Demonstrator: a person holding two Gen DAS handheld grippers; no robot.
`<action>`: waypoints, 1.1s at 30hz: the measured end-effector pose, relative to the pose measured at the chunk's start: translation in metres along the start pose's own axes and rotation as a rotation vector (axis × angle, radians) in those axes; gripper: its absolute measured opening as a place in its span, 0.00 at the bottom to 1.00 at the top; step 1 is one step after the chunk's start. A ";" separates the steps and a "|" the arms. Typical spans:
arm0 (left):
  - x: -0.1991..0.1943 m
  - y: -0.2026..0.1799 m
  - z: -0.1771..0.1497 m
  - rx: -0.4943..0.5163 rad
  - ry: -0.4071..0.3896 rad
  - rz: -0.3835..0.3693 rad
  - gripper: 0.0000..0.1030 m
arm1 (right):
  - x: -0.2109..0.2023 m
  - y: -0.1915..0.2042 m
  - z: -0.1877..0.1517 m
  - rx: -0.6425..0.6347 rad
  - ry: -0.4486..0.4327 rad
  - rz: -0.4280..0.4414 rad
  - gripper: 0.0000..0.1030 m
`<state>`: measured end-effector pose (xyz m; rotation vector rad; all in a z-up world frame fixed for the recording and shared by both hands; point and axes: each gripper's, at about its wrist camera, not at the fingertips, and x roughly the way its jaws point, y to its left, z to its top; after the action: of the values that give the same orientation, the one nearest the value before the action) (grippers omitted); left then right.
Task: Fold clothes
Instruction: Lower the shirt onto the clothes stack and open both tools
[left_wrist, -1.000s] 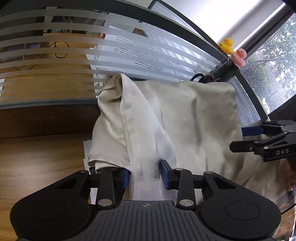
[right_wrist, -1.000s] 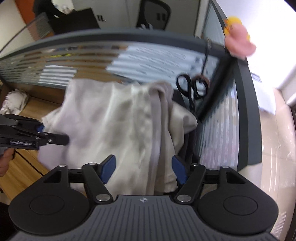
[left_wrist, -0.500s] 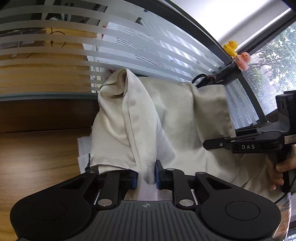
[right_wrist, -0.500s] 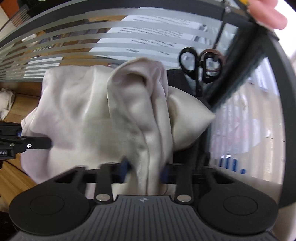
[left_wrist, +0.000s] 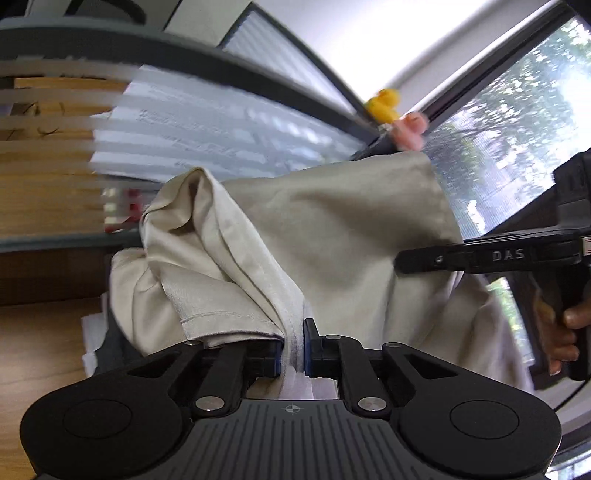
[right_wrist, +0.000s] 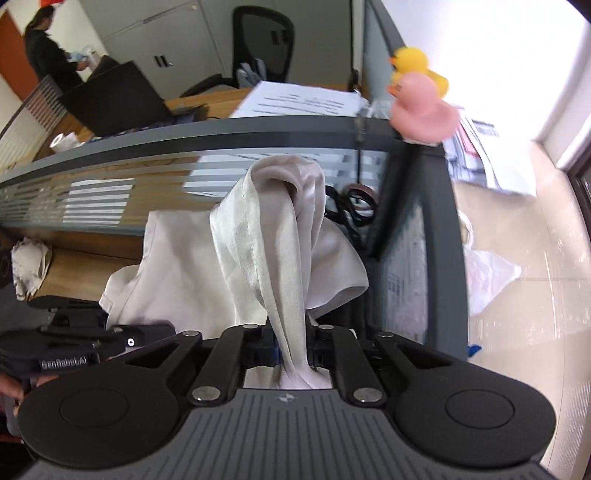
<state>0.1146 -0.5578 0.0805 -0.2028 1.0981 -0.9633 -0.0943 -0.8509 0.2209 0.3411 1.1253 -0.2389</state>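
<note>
Whereas a second ago both pairs of jaws stood apart around the cloth (left_wrist: 332, 236), they are now clamped on it: the left gripper (left_wrist: 293, 349) pinches a white fold, and the right gripper (right_wrist: 293, 350) squeezes a thick bunched strand. The cloth has risen with them; it hangs lifted between the two grippers above the wooden surface (left_wrist: 40, 347), its upper edge now reaching the partition (right_wrist: 184, 136) top, and the left view has swung up and blurred.

The left view alone shows the right gripper side-on, with the hand (left_wrist: 561, 332) around its handle and the hemmed edge of the cloth draped over the left jaw. The right view alone shows black scissors (right_wrist: 351, 210) hanging behind the cloth, a second crumpled rag (right_wrist: 29, 262) at the surface's left edge, and papers (right_wrist: 299, 99) on the desk beyond the partition.

A yellow duck (right_wrist: 413, 62) and a pink duck (right_wrist: 421, 110) sit on the partition's corner. Behind it stand an office chair (right_wrist: 262, 44), a dark monitor (right_wrist: 114, 99) and a person (right_wrist: 48, 48) near grey cabinets; a window (left_wrist: 517, 133) with trees lies to the right.
</note>
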 end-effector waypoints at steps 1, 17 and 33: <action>0.002 0.003 -0.003 -0.002 0.011 0.017 0.15 | 0.005 0.002 -0.001 -0.014 0.005 -0.028 0.29; -0.060 -0.003 0.003 0.087 -0.081 0.115 0.19 | -0.030 0.027 0.004 -0.244 -0.122 -0.024 0.27; 0.007 0.015 0.031 0.155 0.005 0.242 0.19 | 0.077 -0.020 0.047 -0.040 -0.027 -0.073 0.25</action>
<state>0.1490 -0.5635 0.0815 0.0589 1.0213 -0.8271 -0.0301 -0.8888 0.1658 0.2612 1.1153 -0.2844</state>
